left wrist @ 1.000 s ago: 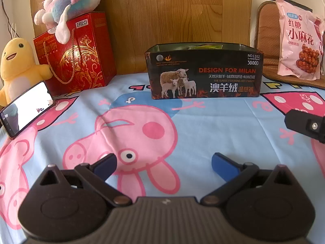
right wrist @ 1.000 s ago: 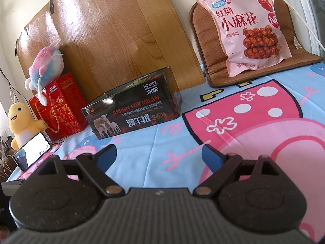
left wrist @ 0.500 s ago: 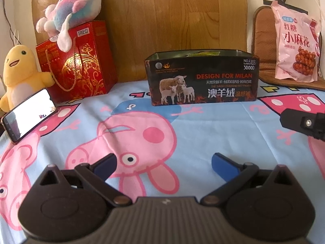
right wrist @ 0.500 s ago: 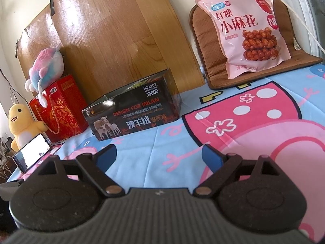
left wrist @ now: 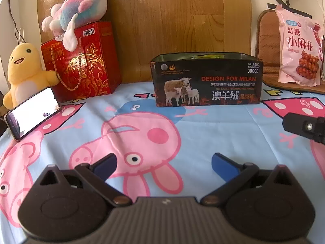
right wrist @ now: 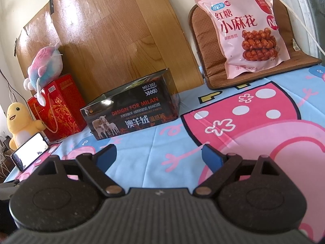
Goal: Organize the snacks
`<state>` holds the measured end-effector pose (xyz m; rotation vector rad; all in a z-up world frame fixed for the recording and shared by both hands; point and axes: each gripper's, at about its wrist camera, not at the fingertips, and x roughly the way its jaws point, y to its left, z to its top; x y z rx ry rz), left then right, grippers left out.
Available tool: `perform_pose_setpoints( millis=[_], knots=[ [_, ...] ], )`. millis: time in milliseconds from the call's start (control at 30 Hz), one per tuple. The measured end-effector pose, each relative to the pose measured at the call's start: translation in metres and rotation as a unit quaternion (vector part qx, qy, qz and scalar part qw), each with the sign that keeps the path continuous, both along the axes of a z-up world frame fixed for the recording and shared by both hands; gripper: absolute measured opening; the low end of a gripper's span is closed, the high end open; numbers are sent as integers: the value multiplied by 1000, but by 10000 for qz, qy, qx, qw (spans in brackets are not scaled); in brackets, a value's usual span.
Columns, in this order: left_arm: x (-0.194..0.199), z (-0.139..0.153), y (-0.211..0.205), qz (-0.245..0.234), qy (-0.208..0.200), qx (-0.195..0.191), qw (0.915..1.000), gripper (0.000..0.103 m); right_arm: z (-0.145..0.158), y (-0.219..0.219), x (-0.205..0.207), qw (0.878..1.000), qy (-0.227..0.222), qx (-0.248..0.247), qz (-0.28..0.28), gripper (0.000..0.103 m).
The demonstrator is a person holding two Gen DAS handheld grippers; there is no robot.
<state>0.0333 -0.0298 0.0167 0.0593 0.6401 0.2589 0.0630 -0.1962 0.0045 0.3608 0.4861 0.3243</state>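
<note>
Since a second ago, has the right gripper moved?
Yes. The right gripper backed away slightly: the pink snack bag and black box sit smaller and farther off.

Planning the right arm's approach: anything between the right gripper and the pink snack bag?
Nothing. In the right wrist view only bare cartoon sheet runs from the open right gripper to the brown mat the snack bag leans on.
</note>
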Motion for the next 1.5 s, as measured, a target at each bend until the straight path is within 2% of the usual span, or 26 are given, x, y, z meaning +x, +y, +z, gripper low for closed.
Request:
perform_pose_setpoints(
  millis=[1500],
  knots=[
    [0, 1, 0, 44, -20, 13, 10000, 103, 0, 0, 0, 10000, 0, -2, 7, 93]
  ],
)
